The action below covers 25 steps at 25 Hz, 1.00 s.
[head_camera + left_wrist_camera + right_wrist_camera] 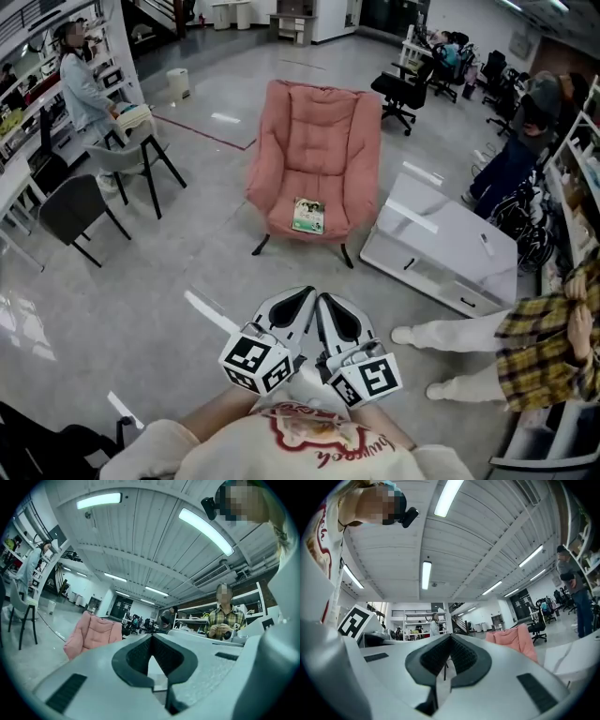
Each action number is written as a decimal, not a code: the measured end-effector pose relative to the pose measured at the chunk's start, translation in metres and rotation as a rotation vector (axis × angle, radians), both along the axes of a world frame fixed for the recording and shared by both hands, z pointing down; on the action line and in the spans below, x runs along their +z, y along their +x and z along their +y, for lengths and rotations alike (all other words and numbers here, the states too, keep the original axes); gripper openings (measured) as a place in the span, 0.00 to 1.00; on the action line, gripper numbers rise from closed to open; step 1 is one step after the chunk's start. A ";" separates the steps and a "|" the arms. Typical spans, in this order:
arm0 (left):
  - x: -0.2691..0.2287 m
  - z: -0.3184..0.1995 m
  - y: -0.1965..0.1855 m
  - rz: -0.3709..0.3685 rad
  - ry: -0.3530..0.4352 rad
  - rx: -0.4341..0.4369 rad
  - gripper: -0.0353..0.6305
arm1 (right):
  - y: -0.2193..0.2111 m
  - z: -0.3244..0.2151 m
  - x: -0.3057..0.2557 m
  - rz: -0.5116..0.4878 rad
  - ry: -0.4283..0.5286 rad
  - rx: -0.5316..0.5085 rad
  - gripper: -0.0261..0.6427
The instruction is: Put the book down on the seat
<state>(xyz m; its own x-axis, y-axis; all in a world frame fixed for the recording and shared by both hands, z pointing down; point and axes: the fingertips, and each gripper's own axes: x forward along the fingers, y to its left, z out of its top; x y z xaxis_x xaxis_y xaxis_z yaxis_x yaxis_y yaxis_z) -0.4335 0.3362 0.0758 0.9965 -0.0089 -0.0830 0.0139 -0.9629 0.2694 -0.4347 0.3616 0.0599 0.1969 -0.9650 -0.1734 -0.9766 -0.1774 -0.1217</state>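
The person holds both grippers close in front of the chest, side by side, tips angled toward each other and pointing to the far side. The left gripper [302, 298] has its jaws closed together with nothing between them. The right gripper [324, 302] is the same, closed and empty. Both marker cubes face up.

Book [308, 216] on seat of armchair [319, 141], near front edge. Low table [441, 246] right of armchair. Stool [141, 150] far left. Both grippers side by side, well before armchair.
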 end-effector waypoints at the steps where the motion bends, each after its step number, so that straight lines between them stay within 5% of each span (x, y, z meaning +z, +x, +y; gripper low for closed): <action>1: -0.003 0.003 0.000 0.000 0.004 -0.001 0.06 | 0.000 0.003 -0.003 0.007 -0.004 0.002 0.04; 25: -0.008 0.017 -0.002 0.009 0.026 -0.021 0.06 | -0.003 0.017 -0.008 0.043 -0.002 -0.004 0.04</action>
